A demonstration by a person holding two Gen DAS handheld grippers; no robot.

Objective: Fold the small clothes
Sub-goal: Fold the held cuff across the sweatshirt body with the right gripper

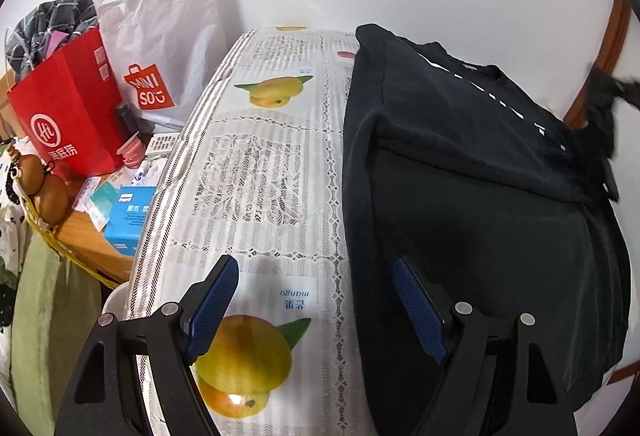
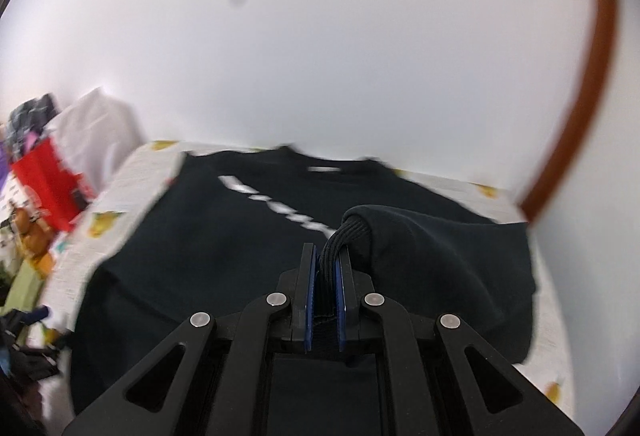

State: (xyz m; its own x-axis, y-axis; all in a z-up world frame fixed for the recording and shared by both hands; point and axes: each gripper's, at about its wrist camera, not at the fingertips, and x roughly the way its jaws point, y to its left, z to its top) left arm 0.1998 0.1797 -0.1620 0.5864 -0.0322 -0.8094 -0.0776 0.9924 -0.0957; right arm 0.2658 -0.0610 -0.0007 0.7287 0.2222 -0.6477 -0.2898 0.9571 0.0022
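Note:
A black sweatshirt (image 1: 460,187) with white lettering lies on the right half of the table, its left sleeve folded inward. My left gripper (image 1: 316,276) hangs open above the garment's left edge, one finger over the tablecloth (image 1: 256,171) and the other over the black cloth, with nothing gripped. My right gripper (image 2: 327,256) is shut on the ribbed cuff (image 2: 344,232) of the right sleeve (image 2: 424,252), which is lifted off the sweatshirt's body (image 2: 208,236). In the left wrist view that raised sleeve end shows as a dark blur at the far right (image 1: 604,103).
A lace tablecloth with mango prints covers the table. To the left, a lower wooden stand holds a red paper bag (image 1: 68,107), a white shopping bag (image 1: 160,47), a blue box (image 1: 128,215) and small clutter. A white wall lies behind, with a brown door frame (image 2: 580,115) at the right.

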